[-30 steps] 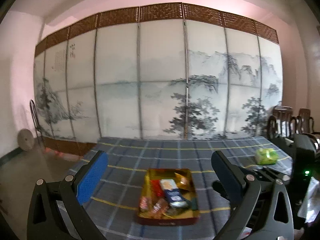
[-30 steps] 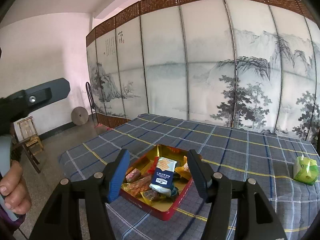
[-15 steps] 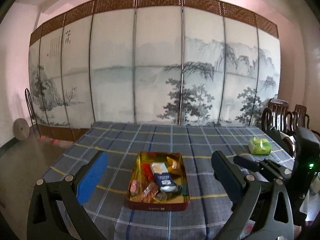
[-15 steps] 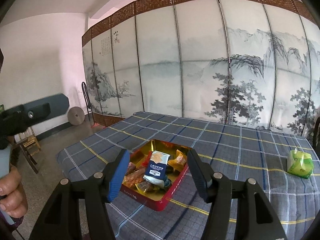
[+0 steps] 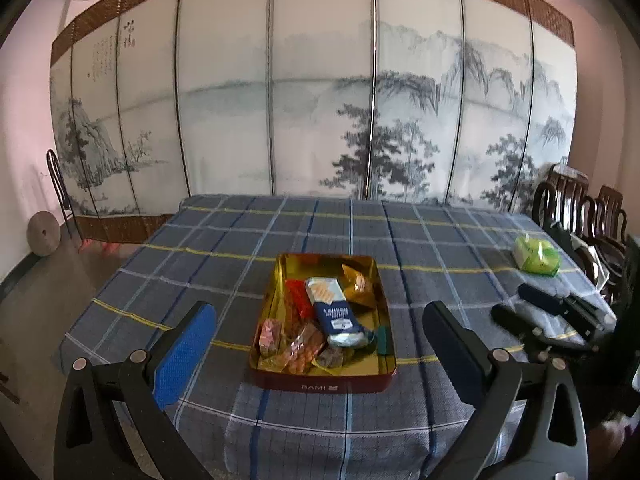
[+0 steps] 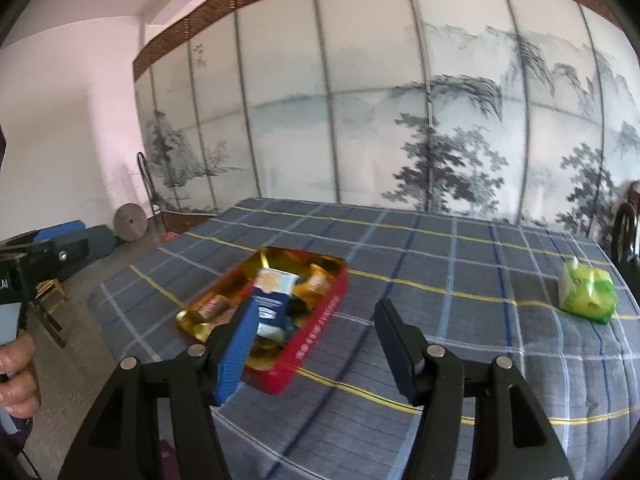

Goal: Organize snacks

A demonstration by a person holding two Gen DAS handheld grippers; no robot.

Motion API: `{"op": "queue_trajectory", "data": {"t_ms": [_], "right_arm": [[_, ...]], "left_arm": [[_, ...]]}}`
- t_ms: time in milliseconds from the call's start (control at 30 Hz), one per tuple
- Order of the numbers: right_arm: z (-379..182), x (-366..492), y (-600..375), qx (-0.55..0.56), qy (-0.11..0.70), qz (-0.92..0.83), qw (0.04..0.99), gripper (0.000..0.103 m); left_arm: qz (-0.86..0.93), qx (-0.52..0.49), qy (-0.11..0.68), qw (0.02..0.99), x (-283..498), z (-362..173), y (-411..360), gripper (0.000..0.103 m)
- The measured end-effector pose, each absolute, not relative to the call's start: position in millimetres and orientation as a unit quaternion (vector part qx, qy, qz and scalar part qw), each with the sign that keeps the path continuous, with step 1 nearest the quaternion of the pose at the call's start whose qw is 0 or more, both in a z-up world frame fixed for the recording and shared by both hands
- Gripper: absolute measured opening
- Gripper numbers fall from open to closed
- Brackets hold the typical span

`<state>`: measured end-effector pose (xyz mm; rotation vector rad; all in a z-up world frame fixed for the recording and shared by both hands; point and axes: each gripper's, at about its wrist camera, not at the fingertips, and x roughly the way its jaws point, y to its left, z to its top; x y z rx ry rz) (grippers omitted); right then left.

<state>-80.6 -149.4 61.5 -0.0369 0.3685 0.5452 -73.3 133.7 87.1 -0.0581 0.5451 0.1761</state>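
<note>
A red tin with a gold inside sits on the plaid tablecloth and holds several snacks, with a blue and white packet lying on top. My left gripper is open and empty, in front of the tin and above the table's near edge. My right gripper is open and empty, just right of the tin. It also shows at the right of the left wrist view. A green snack bag lies alone at the far right of the table.
The table carries a blue plaid cloth. A painted folding screen stands behind it. Dark wooden chairs stand at the right. A round stone disc and a metal chair lean at the left wall.
Both grippers have risen and tilted down over the table. The tin now sits lower and nearer in both views. The right gripper has moved right of the tin. Jaws stay open.
</note>
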Motion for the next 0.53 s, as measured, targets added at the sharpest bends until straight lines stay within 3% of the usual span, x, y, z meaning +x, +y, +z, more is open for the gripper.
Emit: {"op": "queue_trajectory", "data": {"t_ms": [133,267,533], "right_arm": [[50.3,-63.1,-172.8,-0.022,0.196,0.237,0.951,0.062],[31.6,-34.6,-211.7,-0.026,0.221,0.188,0.957,0.069],[-23.4,59.8,-325.2,-0.018,0.342,0.050,0.938,0.069]], "left_arm": [[0.086,-0.021,0.293,0.952,-60.6,73.5,131.9,0.103],[0.104,-0.011,0.285,0.953,-53.8,65.9,130.4,0.103],[0.126,-0.012,0.323,0.938,-26.6,54.1,131.9,0.103]]}}
